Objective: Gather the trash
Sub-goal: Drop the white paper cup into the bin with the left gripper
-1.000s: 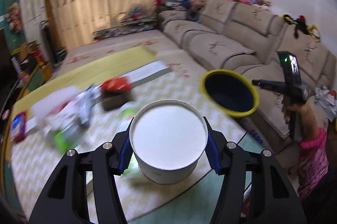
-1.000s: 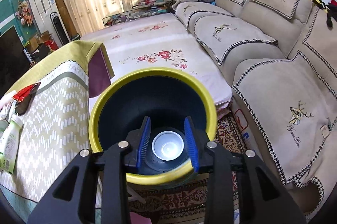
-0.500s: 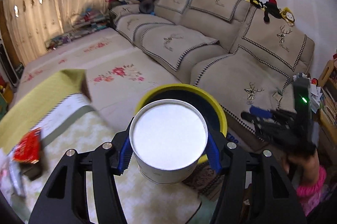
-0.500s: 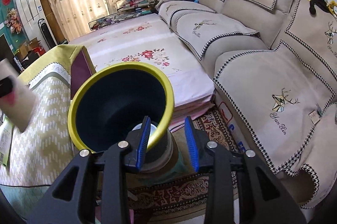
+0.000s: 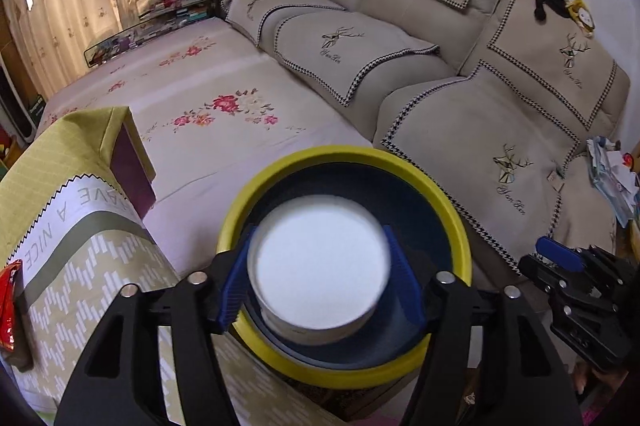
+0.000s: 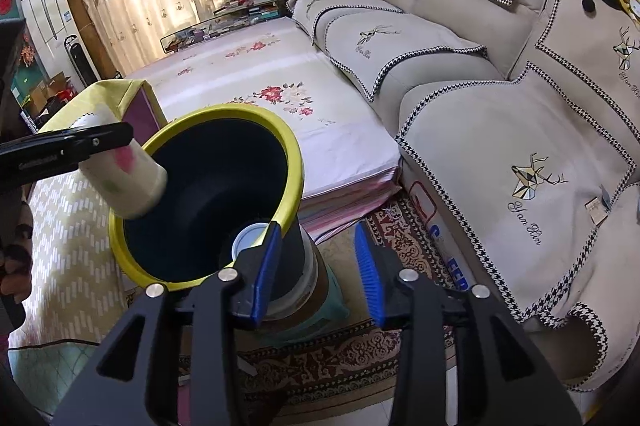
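White paper cup (image 5: 318,268) hangs right over the mouth of the yellow-rimmed bin (image 5: 448,209), btwn the left gripper (image 5: 320,278) fingers. Jaws are opening, blue pads look just off the cup's sides, so this reads as the drop step: cup being let go into the bin. Next: let it fall clear, pull the left gripper back w/o clipping the rim.

Right gripper (image 6: 316,254) is at the bin's near edge, jaws opening w/ nothing pressed btwn them; left pad just beside the rim.

Around: table w/ green patterned cloth (image 5: 80,266), red wrapper (image 5: 8,306) at its edge, probably next pickup. Sofa (image 5: 480,105) behind, flowered bedding (image 5: 224,105) beside. Nothing blocks the drop.
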`<state>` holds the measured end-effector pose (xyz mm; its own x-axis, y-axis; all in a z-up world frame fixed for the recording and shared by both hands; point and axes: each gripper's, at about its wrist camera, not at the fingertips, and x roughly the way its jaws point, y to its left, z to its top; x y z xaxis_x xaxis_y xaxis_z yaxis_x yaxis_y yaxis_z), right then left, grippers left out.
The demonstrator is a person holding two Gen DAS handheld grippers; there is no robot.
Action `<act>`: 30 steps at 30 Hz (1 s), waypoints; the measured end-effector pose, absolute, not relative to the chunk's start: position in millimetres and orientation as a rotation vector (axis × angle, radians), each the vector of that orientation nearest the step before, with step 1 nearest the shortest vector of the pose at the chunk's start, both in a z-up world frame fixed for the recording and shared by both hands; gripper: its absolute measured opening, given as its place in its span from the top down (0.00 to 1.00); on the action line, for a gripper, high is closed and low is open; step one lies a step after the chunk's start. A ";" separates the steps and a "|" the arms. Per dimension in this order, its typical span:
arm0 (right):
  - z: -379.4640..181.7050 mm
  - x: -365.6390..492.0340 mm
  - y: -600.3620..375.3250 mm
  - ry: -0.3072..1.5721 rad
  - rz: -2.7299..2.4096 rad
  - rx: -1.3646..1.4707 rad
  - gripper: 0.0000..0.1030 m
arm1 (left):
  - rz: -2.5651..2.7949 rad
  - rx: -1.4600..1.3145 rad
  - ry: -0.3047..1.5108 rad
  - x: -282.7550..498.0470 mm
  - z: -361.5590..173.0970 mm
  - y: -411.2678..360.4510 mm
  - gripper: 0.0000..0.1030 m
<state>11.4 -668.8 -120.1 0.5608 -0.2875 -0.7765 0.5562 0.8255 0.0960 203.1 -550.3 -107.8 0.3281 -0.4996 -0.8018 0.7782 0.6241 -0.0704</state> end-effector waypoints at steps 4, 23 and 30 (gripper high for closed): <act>-122.9 13.5 -665.9 0.840 -0.498 0.356 0.63 | -0.850 0.344 0.876 199.9 -101.3 -537.7 0.24; -113.2 26.8 -611.7 0.829 -0.423 0.310 0.58 | -0.695 0.174 0.736 104.4 -15.7 -302.9 0.05; -100.7 46.9 -558.3 0.828 -0.346 0.260 0.58 | -0.544 0.096 0.698 84.8 -8.5 -199.5 0.05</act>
<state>46.9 -558.3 -100.7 0.6258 -0.1974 -0.7546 0.3975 0.9131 0.0908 84.8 -199.5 -8.5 0.6335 -0.4435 -0.6340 0.5063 0.8572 -0.0936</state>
